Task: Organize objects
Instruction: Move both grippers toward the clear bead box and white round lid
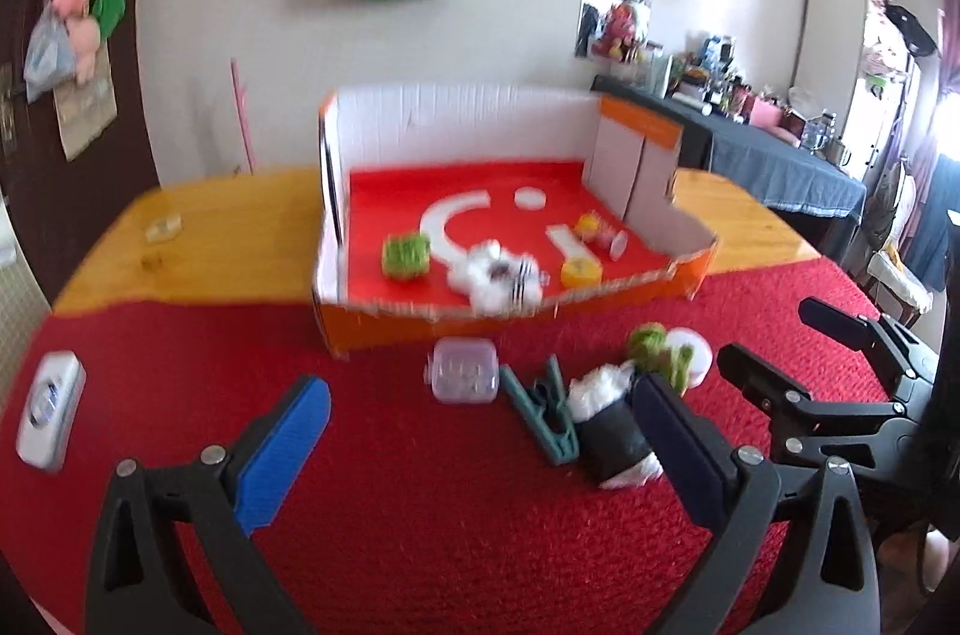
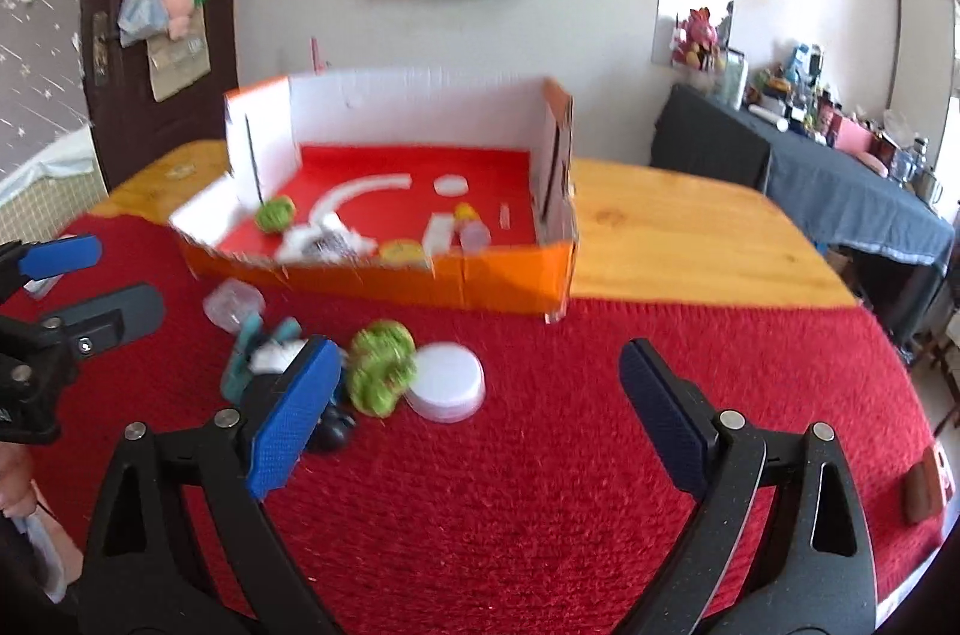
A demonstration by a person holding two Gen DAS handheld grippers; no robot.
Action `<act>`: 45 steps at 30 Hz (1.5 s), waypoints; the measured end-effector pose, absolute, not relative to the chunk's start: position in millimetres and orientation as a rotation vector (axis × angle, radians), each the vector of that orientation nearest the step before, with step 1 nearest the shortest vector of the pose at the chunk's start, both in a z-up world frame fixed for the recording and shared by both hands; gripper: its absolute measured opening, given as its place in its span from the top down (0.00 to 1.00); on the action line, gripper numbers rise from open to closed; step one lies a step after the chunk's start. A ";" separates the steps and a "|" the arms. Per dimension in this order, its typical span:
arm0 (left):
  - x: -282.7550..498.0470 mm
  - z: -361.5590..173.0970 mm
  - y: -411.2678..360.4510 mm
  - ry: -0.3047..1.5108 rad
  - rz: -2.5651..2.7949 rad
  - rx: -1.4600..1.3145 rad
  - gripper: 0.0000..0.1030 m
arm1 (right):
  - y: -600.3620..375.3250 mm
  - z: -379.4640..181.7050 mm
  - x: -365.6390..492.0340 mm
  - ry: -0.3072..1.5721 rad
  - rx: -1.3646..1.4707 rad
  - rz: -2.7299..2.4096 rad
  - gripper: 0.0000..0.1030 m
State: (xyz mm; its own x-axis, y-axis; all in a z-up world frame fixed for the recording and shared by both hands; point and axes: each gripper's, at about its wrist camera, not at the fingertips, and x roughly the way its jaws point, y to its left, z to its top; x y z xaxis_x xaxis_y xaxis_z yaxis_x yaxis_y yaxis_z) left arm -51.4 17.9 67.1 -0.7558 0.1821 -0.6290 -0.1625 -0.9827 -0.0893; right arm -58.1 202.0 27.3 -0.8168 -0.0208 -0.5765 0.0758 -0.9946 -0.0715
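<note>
Both my grippers hang over the red cloth (image 2: 510, 485) with fingers spread wide and nothing between them: left gripper (image 1: 480, 431), right gripper (image 2: 474, 419). Closest to the fingers is the loose cluster waiting to be sorted: a black-and-white fluffy roll (image 1: 609, 425) lying just inside the left gripper's right-hand finger, a teal clothes peg (image 1: 543, 410) touching it on the left, a clear plastic case (image 1: 463, 371) beyond that, then a green pom-pom (image 2: 381, 365) and a white round lid (image 2: 447, 380), these two touching. From the right wrist view the cluster sits off to the left, the pom-pom just beside my left-hand finger, the lid a little inside the gap. Farther out stands the orange cardboard tray (image 1: 384, 329), its low front wall facing me; a green pom-pom, a white fluffy piece, a yellow disc and some small bits I can't identify through the blur already lie inside. I judge the job roughly half done: five pieces remain on the cloth near the tray. A white device (image 1: 51, 407) lies well apart at far left; whether it belongs to the task, I can't tell.
</note>
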 end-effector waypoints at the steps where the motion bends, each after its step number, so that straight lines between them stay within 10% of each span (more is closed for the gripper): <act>1: -52.4 62.0 17.9 -0.053 2.773 -1.023 0.00 | 203.6 24.1 -60.1 0.123 0.964 -2.931 0.07; 13: -67.8 35.4 9.5 -0.080 2.701 -1.226 0.00 | 225.3 16.4 -77.9 -0.032 1.152 -2.845 0.07; 31: -124.3 21.6 -2.6 0.044 2.552 -1.419 0.00 | 220.5 -1.4 -109.7 0.285 1.349 -2.713 0.08; 45: -130.5 23.0 8.7 0.187 2.571 -1.318 0.26 | 222.9 -1.5 -129.4 0.244 1.311 -2.598 0.18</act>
